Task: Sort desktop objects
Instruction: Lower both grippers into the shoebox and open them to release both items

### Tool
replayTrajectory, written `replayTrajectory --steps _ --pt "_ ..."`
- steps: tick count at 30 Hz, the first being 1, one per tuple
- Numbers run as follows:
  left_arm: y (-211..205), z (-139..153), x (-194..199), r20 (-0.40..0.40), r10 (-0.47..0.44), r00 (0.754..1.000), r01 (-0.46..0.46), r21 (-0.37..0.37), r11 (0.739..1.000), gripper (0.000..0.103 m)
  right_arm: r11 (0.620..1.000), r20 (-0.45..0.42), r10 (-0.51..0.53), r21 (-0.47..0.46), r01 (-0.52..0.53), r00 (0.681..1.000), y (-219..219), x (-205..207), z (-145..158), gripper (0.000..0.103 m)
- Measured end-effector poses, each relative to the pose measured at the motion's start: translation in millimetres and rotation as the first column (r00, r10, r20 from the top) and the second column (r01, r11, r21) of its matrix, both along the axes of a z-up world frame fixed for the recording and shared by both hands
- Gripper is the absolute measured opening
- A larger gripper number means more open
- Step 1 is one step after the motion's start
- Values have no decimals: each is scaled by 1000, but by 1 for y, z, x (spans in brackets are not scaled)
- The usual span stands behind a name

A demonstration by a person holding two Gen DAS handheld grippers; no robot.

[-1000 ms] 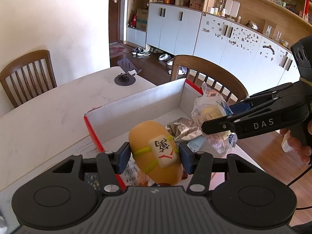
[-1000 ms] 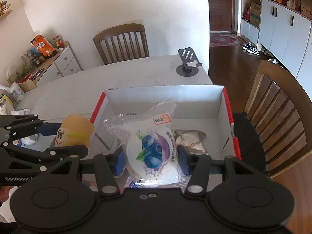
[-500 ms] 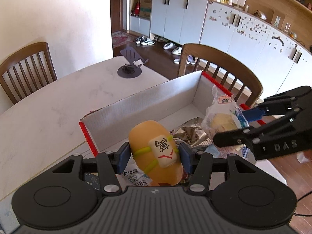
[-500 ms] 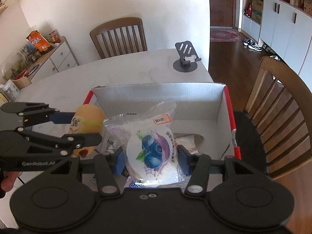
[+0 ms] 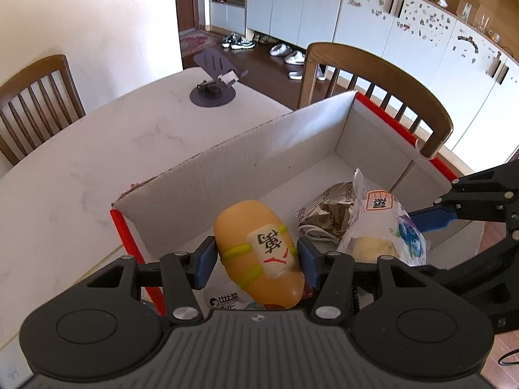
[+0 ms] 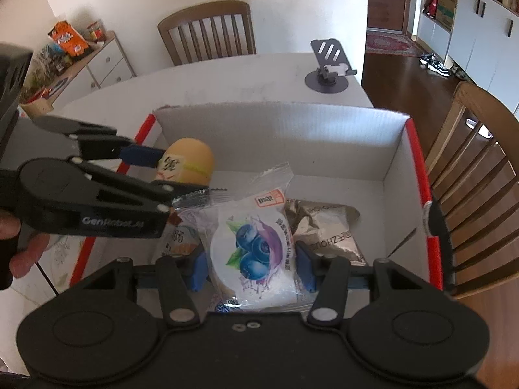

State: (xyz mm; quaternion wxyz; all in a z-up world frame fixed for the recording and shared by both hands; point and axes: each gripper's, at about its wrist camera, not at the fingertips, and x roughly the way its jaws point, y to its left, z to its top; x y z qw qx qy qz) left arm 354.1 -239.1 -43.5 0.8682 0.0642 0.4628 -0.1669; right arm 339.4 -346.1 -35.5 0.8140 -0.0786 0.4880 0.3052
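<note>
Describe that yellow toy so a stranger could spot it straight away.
Find the red-edged cardboard box on the white table. Over its near corner, the left gripper clamps the yellow toy. Unlike the crinkly snack packets beside it, it is smooth and rounded, with a white tile bearing a black character.
</note>
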Motion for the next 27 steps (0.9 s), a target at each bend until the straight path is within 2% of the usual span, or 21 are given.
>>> replayTrajectory --steps 8,17,21,27 --pt "1 -14 11 -41 7 999 -6 21 1000 53 999 -15 29 -27 -30 999 4 2 -12 53" --pt "-10 -16 14 -21 -26 999 28 102 994 53 993 -15 98 -62 -98 995 14 -2 -24 53" --pt "-23 -14 16 -18 -69 997 70 91 993 53 994 -33 91 -55 -93 995 12 1 -29 53" --pt "-30 -27 26 -64 -71 995 77 103 992 53 995 -48 88 -51 -91 995 12 5 -35 53"
